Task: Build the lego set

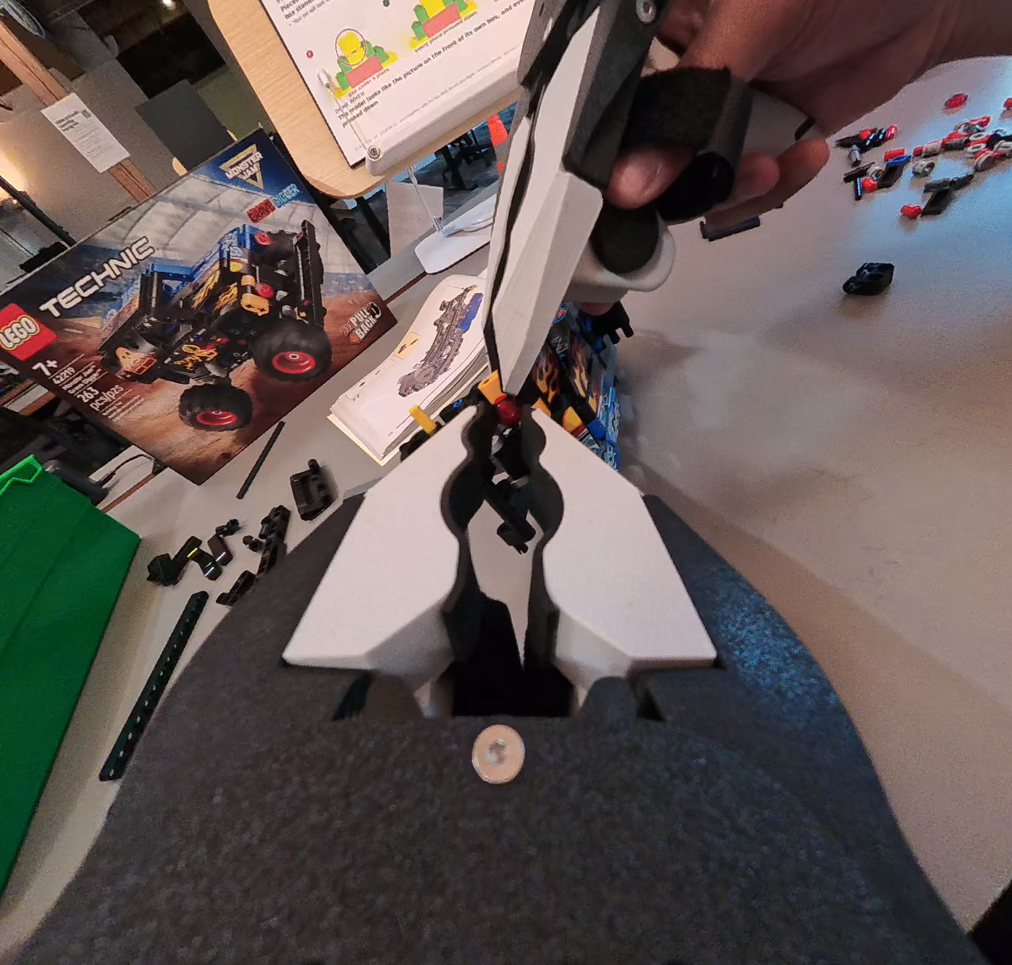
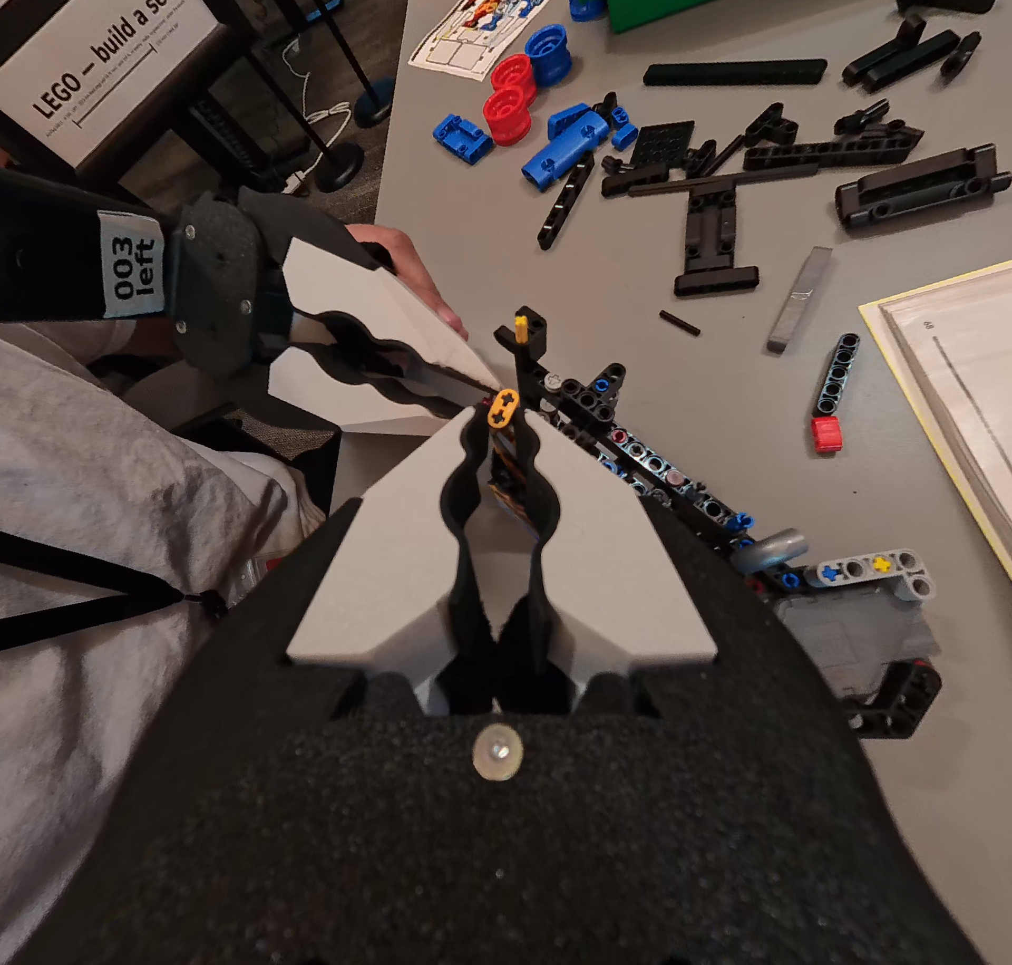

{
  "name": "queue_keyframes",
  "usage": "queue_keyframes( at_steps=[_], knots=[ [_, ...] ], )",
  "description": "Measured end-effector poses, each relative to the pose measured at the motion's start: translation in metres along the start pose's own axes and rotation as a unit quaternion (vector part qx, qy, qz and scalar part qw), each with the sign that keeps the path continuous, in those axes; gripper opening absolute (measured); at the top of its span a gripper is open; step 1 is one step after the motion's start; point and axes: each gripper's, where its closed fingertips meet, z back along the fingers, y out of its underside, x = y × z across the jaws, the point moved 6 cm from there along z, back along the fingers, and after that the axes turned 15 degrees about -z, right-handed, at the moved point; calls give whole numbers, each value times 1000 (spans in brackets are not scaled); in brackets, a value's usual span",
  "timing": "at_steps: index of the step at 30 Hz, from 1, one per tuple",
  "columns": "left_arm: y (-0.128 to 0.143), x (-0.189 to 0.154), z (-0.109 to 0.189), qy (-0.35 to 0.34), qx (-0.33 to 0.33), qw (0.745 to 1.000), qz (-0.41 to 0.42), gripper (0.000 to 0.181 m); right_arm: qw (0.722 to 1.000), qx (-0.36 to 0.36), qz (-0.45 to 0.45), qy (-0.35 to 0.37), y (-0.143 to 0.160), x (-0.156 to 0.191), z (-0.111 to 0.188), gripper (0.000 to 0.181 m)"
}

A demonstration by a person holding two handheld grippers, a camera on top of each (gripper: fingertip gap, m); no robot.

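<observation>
Two grippers meet over the half-built black truck frame [image 2: 646,462], which lies on the grey table [image 2: 712,369] and runs toward four o'clock in the right wrist view. The right gripper [image 2: 501,415] is narrowed around a small yellow connector [image 2: 502,407] at the frame's near end. The left gripper [image 1: 501,418], also narrowed, pinches a black part of the frame near a red pin [image 1: 508,411]. The step appears to be seating the connector; next likely comes a straight, steady push while the left braces. Loose black beams [image 2: 821,155] wait at one o'clock.
</observation>
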Motion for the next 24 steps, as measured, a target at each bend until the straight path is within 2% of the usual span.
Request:
queue_keyframes(
  at_steps=[16, 21, 24],
  knots=[
    [2, 1, -3, 12, 9, 1000, 15, 8, 1000, -1, -2, 4, 0, -2, 0, 9],
    [2, 4, 1, -7, 4, 1000, 5, 8, 996, -15, 64, 53, -3, 4, 1, 12],
    [-1, 6, 7, -36, -12, 999, -14, 8, 994, -41, 97, 44, -8, 16, 6, 13]
  ],
)
